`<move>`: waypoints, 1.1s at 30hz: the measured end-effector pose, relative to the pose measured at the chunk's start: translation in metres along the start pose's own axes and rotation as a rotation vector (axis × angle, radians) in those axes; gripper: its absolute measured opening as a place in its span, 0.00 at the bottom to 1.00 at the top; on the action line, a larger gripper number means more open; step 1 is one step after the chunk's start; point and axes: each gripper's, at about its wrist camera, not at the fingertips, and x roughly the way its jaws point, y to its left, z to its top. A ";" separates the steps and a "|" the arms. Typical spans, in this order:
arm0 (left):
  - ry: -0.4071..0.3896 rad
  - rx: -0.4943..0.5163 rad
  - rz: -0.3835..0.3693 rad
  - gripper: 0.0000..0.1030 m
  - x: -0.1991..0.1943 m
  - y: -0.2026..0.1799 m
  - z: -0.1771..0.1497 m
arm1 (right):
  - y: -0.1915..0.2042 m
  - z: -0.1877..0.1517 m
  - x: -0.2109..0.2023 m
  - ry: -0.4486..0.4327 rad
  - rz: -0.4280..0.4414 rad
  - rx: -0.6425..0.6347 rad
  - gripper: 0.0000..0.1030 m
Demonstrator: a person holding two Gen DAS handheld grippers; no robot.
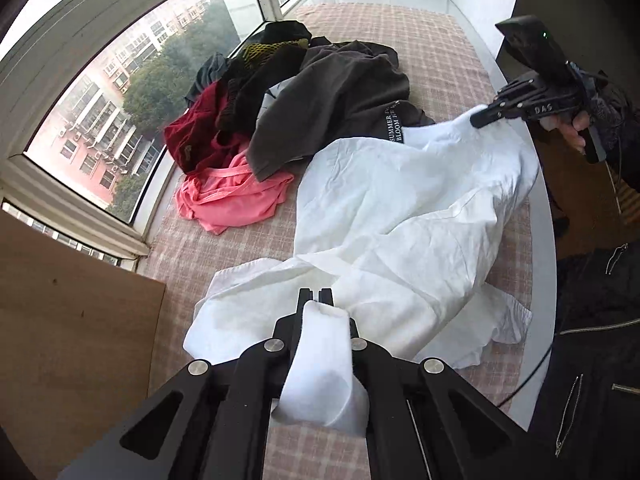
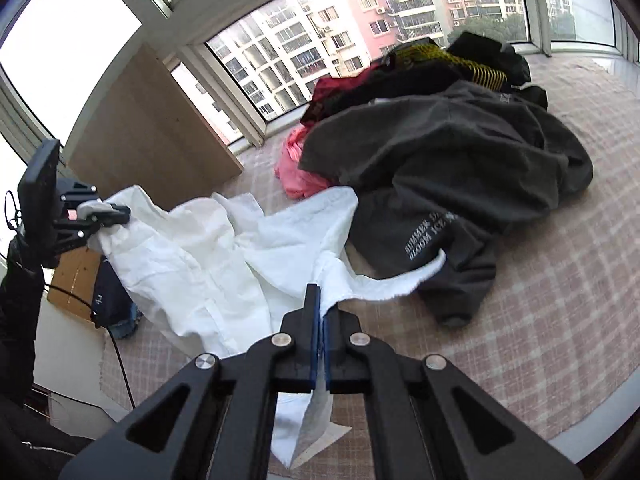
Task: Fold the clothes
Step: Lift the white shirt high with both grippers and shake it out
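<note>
A crumpled white shirt (image 1: 404,216) lies stretched across the checked surface (image 1: 432,40) between my two grippers. My left gripper (image 1: 317,300) is shut on one end of it, with white cloth bunched between the fingers. My right gripper (image 2: 320,300) is shut on the other end, and a fold of the white shirt (image 2: 208,248) hangs down below its fingers. In the left wrist view the right gripper (image 1: 486,116) shows at the far right, held by a hand, pinching the shirt's edge. In the right wrist view the left gripper (image 2: 116,214) shows at the far left, raised and clamped on white cloth.
A pile of clothes sits by the window: a dark grey printed T-shirt (image 1: 336,96), a pink garment (image 1: 236,196), a dark red one (image 1: 196,132) and black-and-yellow pieces (image 1: 276,48). A cardboard sheet (image 1: 68,320) leans at the left. A person in a black jacket (image 1: 596,340) stands at the right edge.
</note>
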 end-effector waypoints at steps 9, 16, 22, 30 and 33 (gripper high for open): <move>-0.219 -0.120 0.108 0.02 -0.093 -0.003 -0.028 | 0.196 0.140 -0.085 -0.231 -0.016 -0.436 0.01; -0.386 -0.271 0.293 0.02 -0.212 -0.014 -0.086 | 0.372 0.223 -0.156 -0.381 0.005 -0.812 0.01; -0.389 -0.391 0.476 0.03 -0.279 -0.047 -0.143 | 0.490 0.228 -0.158 -0.374 0.222 -0.981 0.01; -0.299 -0.470 0.570 0.03 -0.298 -0.075 -0.175 | 0.478 0.201 -0.144 -0.264 0.410 -1.043 0.01; -0.242 -0.462 0.553 0.03 -0.281 -0.077 -0.172 | 0.418 0.186 -0.115 -0.162 0.393 -0.983 0.01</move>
